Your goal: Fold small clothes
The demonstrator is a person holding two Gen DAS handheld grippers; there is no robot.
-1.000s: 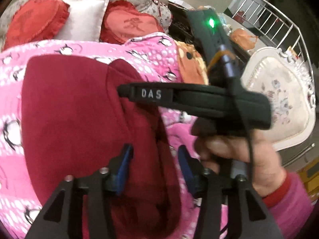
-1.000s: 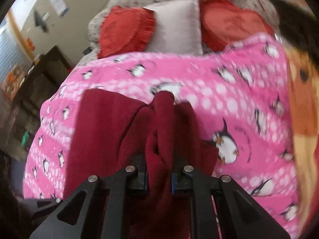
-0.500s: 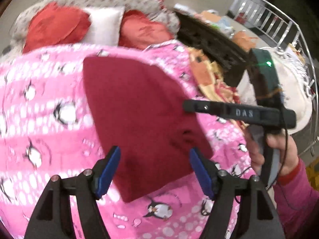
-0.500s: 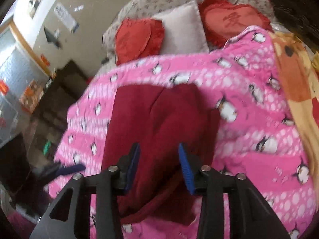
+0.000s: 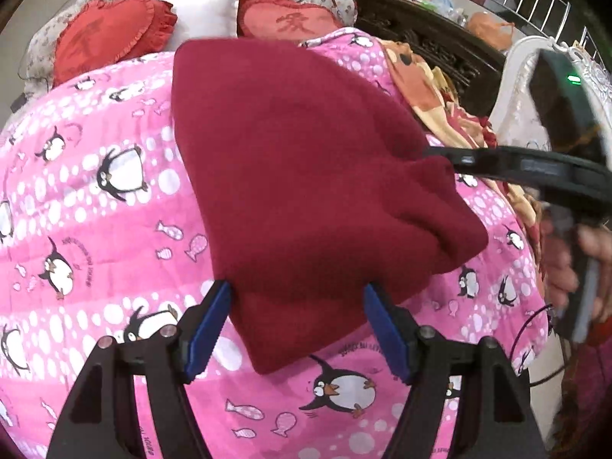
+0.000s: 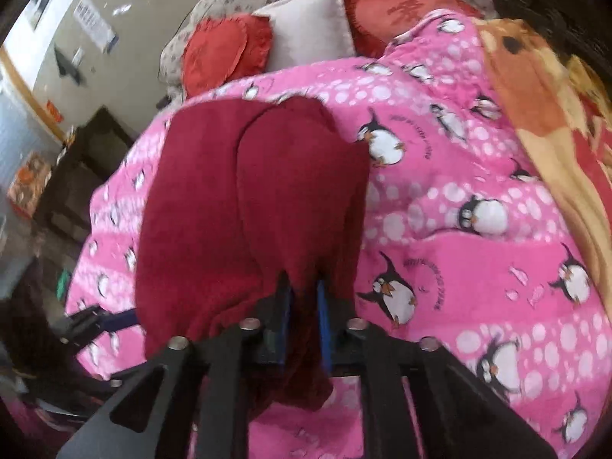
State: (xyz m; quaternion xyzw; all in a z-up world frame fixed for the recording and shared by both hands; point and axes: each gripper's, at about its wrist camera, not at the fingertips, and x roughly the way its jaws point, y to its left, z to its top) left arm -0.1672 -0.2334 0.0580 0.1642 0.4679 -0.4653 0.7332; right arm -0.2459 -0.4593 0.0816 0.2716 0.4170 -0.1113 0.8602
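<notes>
Red cloth, a small dark-red garment of soft fleece-like fabric, lies on the pink penguin blanket that covers the bed, already doubled over on itself, with a curved fold edge showing in the right wrist view. Its long axis runs away from both cameras, from the near hem toward the pillows at the head of the bed.

The right gripper has its blue fingers pressed nearly together on a bunched ridge at the near right edge of the cloth, so it is grasping the fabric. In the left wrist view that same tool reaches in from the right and meets the cloth at its right corner.

The left gripper is spread wide, its pads standing either side of the near lower corner of the cloth and holding nothing; whether they touch the fabric cannot be told.

The cloth lies straight ahead of both pairs of fingers. The right hand alone has hold of it, so the next fold across or along the long axis would likely start from that side, with the left ready to pin or pinch the near corner.
</notes>
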